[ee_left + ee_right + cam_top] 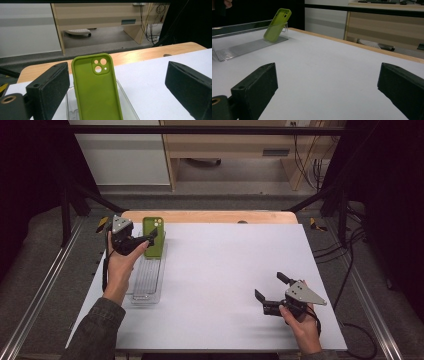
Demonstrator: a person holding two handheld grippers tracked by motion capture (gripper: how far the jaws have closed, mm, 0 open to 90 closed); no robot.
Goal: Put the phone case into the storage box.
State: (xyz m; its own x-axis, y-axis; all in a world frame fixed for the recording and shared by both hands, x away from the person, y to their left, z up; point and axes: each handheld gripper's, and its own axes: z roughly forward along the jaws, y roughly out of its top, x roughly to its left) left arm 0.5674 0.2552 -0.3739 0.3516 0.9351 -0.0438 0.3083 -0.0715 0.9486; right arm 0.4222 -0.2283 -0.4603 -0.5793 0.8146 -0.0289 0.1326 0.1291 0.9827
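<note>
A lime-green phone case stands tilted on its end at the far end of a clear ribbed plastic tray at the table's left. In the left gripper view the case shows its hollow inside and camera cut-outs. My left gripper is open just in front of it, with the jaws spread wide on either side and touching nothing. In that gripper's own view, the left gripper frames the case. My right gripper is open and empty over the near right of the table, far from the case.
The white table top has a wooden strip along its far edge. Black frame bars stand at both sides. A wooden desk and cables lie on the floor beyond. The tray runs lengthwise toward the person.
</note>
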